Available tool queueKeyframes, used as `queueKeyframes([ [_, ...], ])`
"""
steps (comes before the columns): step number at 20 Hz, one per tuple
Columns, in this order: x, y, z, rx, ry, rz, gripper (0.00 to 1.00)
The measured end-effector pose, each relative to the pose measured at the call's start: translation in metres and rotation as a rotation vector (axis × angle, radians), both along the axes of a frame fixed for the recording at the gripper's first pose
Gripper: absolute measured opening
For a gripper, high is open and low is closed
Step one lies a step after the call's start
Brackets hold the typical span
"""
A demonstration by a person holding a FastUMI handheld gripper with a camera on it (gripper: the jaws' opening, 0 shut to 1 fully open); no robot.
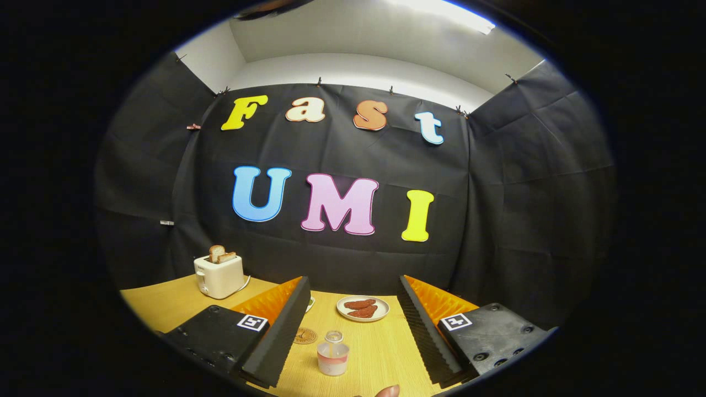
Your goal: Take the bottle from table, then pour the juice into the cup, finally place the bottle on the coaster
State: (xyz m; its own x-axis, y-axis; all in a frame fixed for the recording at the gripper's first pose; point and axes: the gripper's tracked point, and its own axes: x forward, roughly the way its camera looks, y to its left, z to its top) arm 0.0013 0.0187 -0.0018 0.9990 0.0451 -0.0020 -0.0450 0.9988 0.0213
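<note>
A small clear bottle (333, 353) with pinkish juice in its lower part stands upright on the wooden table (165, 306), between my two fingers and low in the gap. My gripper (353, 286) is open wide and touches nothing. A round brown coaster (305, 335) lies flat just left of the bottle, beside my left finger (278, 336). A sliver of something pale (311, 301) peeks out behind the left finger's tip; I cannot tell what it is.
A white plate (362, 309) with reddish-brown food pieces sits beyond the bottle. A white toaster (219, 274) with two toast slices stands at the back left. A fingertip (388, 391) shows near the table's front edge. Black cloth walls close in the table.
</note>
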Motion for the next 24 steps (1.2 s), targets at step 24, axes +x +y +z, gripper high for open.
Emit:
queueKeyframes([
  [24, 0.027, 0.021, -0.213, 0.09, 0.146, 0.09, 0.98],
])
